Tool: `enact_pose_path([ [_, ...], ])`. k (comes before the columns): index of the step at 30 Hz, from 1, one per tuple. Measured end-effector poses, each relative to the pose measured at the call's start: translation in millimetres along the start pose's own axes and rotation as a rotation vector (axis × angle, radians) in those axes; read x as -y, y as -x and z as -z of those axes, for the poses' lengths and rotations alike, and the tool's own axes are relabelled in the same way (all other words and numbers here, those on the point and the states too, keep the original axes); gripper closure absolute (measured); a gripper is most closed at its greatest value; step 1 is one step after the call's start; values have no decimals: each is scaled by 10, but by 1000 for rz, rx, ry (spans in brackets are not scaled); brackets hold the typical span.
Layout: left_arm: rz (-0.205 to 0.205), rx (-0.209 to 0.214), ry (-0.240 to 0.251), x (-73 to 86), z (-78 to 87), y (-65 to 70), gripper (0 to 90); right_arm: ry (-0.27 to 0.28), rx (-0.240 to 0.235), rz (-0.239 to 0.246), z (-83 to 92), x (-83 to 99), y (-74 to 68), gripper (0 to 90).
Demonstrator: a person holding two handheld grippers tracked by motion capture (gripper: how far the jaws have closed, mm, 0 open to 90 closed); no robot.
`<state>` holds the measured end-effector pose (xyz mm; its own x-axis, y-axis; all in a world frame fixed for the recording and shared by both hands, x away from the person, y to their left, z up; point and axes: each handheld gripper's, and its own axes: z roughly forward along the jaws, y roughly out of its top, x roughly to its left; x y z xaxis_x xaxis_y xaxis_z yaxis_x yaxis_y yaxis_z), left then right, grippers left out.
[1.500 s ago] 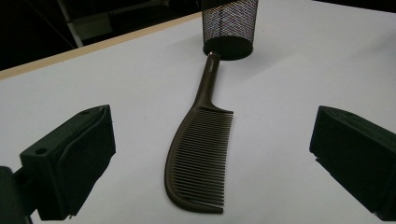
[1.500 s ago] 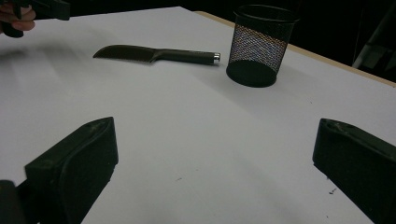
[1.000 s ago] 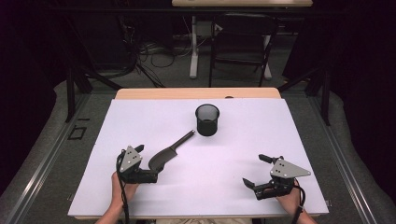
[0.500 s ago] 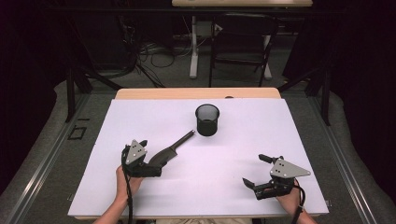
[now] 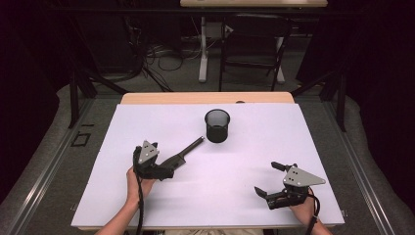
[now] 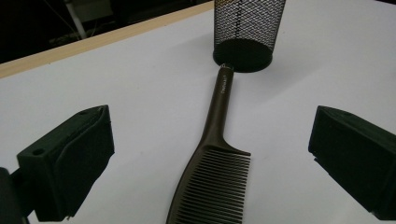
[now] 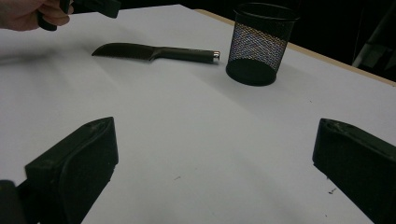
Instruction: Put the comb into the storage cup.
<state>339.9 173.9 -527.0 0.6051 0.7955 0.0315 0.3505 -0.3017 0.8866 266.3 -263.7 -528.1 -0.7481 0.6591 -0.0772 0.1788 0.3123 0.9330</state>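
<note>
Overhead, in the high view, one dark comb point(image 5: 182, 153) is seen lying flat on the white table point(image 5: 235, 205), its long axis running on a slant from the toothed end near the left claw point(image 5: 169, 171) up toward the single black mesh cup point(image 5: 217, 125), which stands upright past the handle tip. The left claw is placed right at the toothed end, while the right claw point(image 5: 270, 182) is held well apart near the table's front right edge, so the left hand point(image 5: 134, 181) is judged the nearer for a pick-up. Along the left gripper view, the comb point(image 6: 212, 177) is found between the two jaws, which are spread wide with nothing gripped; the handle points straight ahead to the base of the cup point(image 6: 247, 28), nearly touching it. Seen from the right gripper view, the jaws are likewise set wide and hold nothing, and the comb point(image 7: 154, 51) is shown far ahead, lying crosswise just left of the cup point(image 7: 261, 42). One comb, one cup and two claws are counted.
</note>
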Motion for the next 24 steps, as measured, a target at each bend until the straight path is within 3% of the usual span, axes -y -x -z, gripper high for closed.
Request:
enact_pose_path([
  [10, 23, -17, -33, -90, -167, -33, 3, 0, 1, 4, -6, -1, -1, 0],
  [24, 50, -40, -39, -256, -353, -69, 1, -3, 6, 1, -4, -1, 0, 0],
])
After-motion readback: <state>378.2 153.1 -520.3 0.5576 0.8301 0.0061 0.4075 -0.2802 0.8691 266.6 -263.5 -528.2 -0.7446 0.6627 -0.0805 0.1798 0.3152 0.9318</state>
